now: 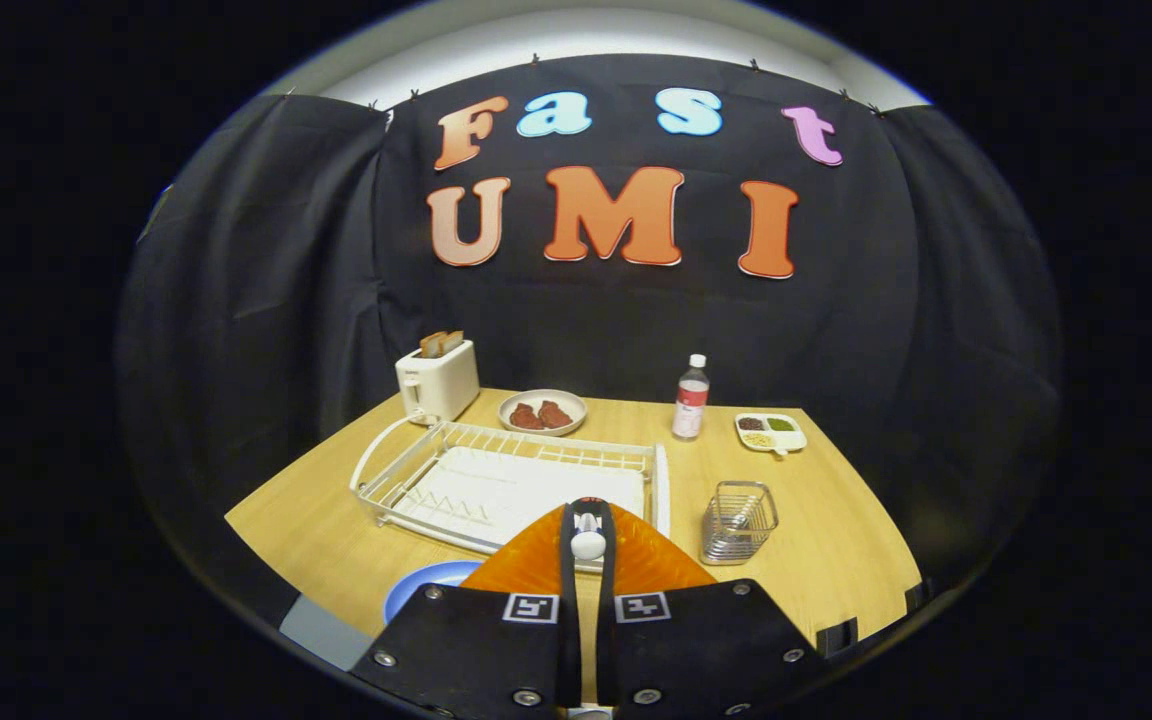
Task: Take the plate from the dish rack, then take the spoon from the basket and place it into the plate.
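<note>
- Plate (428,584) lay flat on the table (306,520) beside your fingers on their left, already out of the rack. The gripper body cut off its near and right side, so you saw only a crescent of it.
- Dish rack (506,480), just ahead of the fingers, stood with nothing in it, so the first step looked done.
- Your gripper (588,522) had its jaws drawn almost together, only a thin slot left between them. A small white rounded piece, which I took for the end of the spoon (588,545), sat pinched in that slot.
- Judging by that, you were in the last step: spoon in hand, plate not yet reached.
- Next move called for a swing to the left and down until the spoon hung over the middle of the plate, then a slow opening of the fingers close above it so it would not bounce out.
- Most of the spoon was hidden by the fingers; you could not tell which end was gripped or how it hung.
- Basket (739,520) stood near the fingers on their right. Through its wire walls something glinted faintly, too small to name.
</note>
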Action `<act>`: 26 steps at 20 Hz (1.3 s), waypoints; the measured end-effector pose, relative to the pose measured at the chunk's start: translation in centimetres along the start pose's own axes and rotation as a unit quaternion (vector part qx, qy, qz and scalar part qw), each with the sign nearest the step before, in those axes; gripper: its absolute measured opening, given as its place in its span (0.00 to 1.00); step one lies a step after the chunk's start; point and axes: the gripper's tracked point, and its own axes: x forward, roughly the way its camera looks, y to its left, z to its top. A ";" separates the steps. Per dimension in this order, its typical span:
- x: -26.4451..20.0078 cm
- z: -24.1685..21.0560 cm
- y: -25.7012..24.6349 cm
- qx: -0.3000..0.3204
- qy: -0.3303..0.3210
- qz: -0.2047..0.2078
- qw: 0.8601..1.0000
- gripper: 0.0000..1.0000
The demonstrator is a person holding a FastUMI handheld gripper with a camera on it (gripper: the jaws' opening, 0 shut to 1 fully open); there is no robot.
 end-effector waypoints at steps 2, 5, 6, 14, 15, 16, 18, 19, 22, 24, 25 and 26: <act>0.0 -1.4 2.5 -0.014 0.012 0.027 0.999 0.06; 0.0 -2.8 5.8 -0.021 0.028 0.067 0.997 0.06; 0.0 -3.2 6.7 -0.018 0.032 0.079 0.996 0.06; 2.0 -9.5 10.3 -0.033 0.095 0.125 0.987 0.06; 2.2 -10.1 10.4 -0.037 0.103 0.127 0.986 0.06; 2.5 -10.7 10.4 -0.040 0.109 0.130 0.985 0.06; 3.4 -10.8 10.6 -0.036 0.105 0.137 0.984 0.06; 3.2 -11.0 10.6 -0.035 0.107 0.140 0.984 0.06; 3.4 -11.4 9.9 -0.043 0.116 0.139 0.983 0.09; 3.5 -12.7 8.8 -0.050 0.139 0.130 0.981 0.14; 3.5 -12.9 8.5 -0.049 0.143 0.126 0.980 0.16; 3.5 -13.1 8.3 -0.046 0.147 0.125 0.980 0.16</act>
